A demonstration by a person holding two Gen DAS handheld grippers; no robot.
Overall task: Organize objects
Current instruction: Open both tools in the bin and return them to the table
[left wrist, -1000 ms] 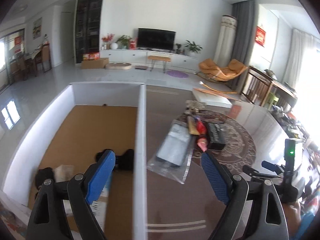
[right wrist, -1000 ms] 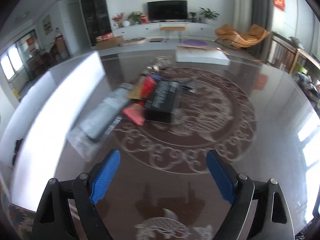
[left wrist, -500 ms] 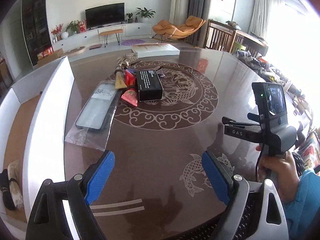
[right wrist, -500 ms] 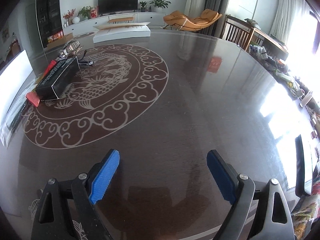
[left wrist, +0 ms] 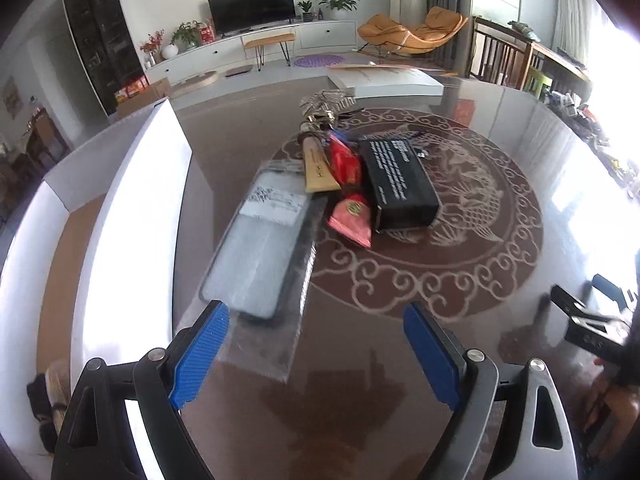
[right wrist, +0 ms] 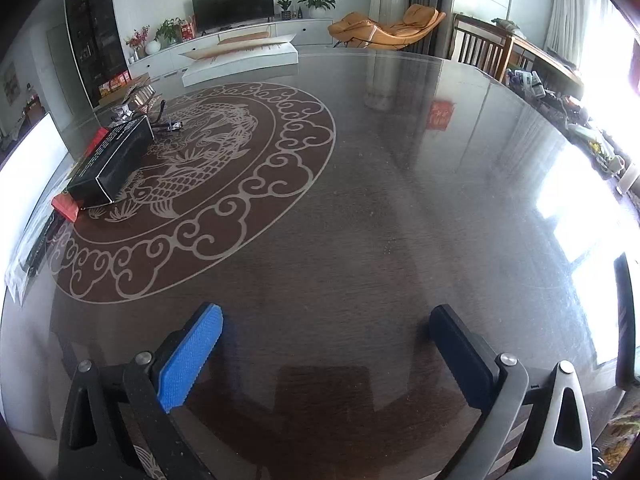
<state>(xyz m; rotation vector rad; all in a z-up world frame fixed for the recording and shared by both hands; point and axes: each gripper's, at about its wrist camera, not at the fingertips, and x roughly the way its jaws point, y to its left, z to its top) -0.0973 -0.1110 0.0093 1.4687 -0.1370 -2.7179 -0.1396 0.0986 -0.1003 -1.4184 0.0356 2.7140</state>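
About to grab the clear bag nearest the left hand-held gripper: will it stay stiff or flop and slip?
The bag holds a flat dark-framed panel, so the middle probably stays stiff. Its empty clear edge likely flops. The glossy film may slip on the table.

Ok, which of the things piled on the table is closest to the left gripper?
The clear plastic bag with the grey slab; its near end lies by the left gripper.
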